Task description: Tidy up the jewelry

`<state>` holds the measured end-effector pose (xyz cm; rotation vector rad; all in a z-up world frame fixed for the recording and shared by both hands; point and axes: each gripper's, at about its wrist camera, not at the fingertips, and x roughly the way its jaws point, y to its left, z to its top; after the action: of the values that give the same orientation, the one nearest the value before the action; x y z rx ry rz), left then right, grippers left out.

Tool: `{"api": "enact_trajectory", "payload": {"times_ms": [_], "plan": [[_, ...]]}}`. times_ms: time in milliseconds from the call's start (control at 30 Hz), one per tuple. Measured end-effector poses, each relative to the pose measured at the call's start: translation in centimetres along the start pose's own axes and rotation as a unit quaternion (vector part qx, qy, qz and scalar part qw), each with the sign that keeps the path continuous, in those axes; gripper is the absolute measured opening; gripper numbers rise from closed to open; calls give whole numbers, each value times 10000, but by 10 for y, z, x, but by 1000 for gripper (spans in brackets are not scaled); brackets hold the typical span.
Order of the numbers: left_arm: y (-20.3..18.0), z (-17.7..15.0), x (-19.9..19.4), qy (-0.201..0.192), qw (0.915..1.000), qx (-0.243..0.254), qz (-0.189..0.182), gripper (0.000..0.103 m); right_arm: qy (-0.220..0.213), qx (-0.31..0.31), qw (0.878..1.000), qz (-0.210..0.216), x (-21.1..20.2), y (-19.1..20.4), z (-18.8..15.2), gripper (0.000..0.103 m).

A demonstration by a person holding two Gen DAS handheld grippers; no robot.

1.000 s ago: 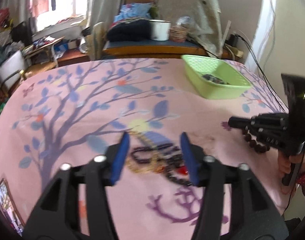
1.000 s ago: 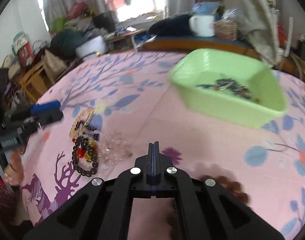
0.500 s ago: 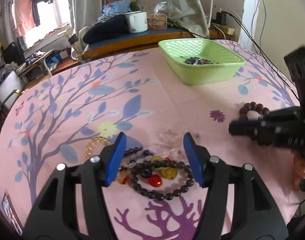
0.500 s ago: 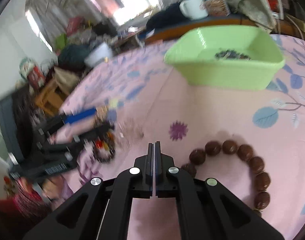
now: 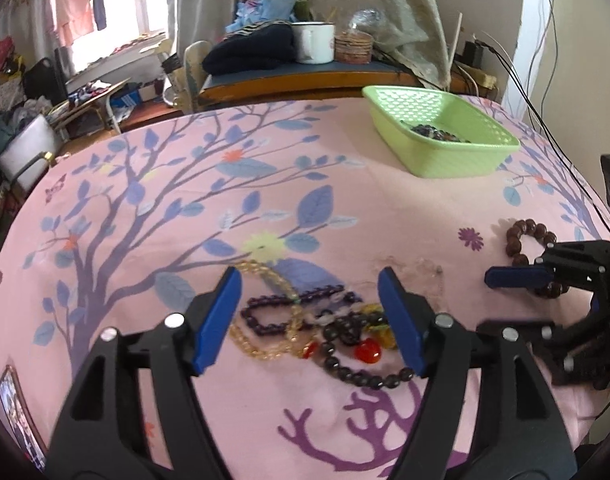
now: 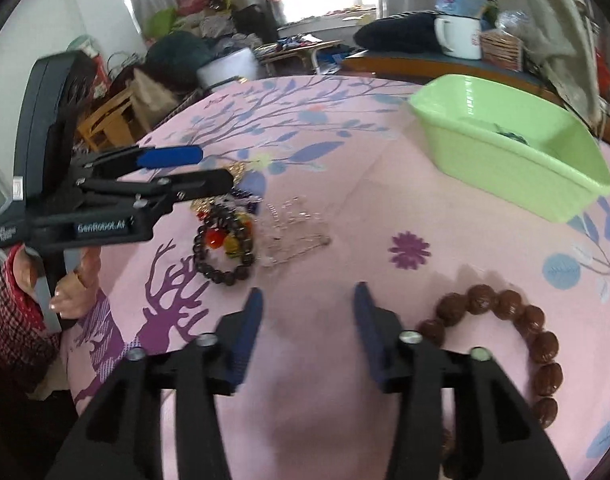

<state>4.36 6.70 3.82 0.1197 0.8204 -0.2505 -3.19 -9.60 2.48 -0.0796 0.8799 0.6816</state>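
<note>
A tangle of bead bracelets lies on the pink cloth: amber, purple, dark beads with red and yellow ones. My left gripper is open, its blue fingers either side of the pile, just above it. A clear crystal bracelet lies to the pile's right. A brown wooden bead bracelet lies on the cloth just right of my right gripper, which is open and empty. The green basket at the far right holds some dark beads.
The pink tree-print cloth covers the table. Behind it a wooden bench carries a white mug and a small wicker basket. Cables hang at the right wall. Clutter fills the room on the left.
My right gripper has opened; the brown bead bracelet now lies on the cloth beside it. My left gripper stays open over the pile, shifted slightly.
</note>
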Motion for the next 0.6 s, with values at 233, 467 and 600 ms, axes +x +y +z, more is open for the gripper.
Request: {"api": "enact_trajectory", "payload": {"times_ms": [233, 467, 600], "plan": [[13, -3, -9, -80, 9999, -124, 19, 68, 193, -1520, 9839, -923, 5, 28, 17, 38], [39, -8, -17, -108, 9987, -499, 69, 68, 689, -1661, 9825, -479, 43, 15, 45, 38], [42, -12, -19, -82, 9987, -495, 108, 69, 783, -1395, 9868, -268, 50, 6, 62, 0]]}}
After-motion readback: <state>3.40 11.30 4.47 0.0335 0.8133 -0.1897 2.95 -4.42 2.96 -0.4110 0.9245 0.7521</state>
